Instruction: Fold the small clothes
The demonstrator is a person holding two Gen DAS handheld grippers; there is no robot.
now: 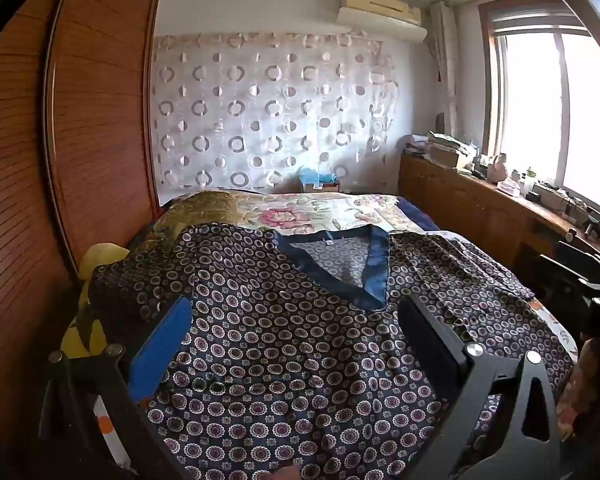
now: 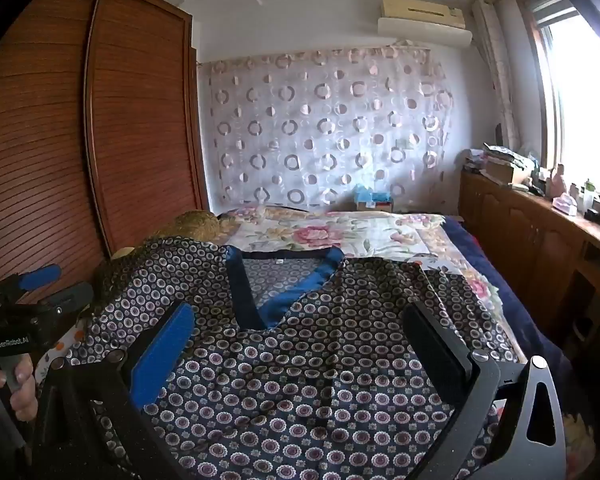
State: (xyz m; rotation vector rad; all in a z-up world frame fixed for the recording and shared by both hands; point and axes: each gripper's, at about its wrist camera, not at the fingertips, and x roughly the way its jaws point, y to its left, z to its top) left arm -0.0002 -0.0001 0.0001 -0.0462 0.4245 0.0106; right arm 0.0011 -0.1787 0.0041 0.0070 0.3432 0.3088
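On the bed [image 1: 416, 216] in front of me lies the patterned top [image 1: 280, 340], spread flat with its blue-trimmed V neckline [image 1: 374, 276] pointing back toward me and its sleeves reaching out to either side. It is dark, covered in small ringed flowers, and it rests on a floral bedspread [image 1: 300, 212] with big pink roses; a navy edge of bedding shows along the window side.

My left gripper [image 1: 296, 316] hangs over the top's middle with its jaws spread as wide as they go and nothing between them but the cloth below; I cannot tell whether the tips touch it. My right gripper [image 2: 300, 324] is just as wide apart, hovering over the same garment nearer the neckline, gripping nothing. In the right wrist view I see the left hand [image 2: 16, 384] wrapped round the other handle at the picture's left edge.

A tall wooden wardrobe [image 1: 96, 120] with slatted doors stands along the left of the bed. Behind the headboard end hangs a sheer curtain [image 1: 272, 112] with ring patterns, with an air conditioner [image 1: 380, 16] above it. Low wooden cabinets [image 1: 460, 200] run under a bright window [image 1: 560, 112], their top crowded with books and bottles.
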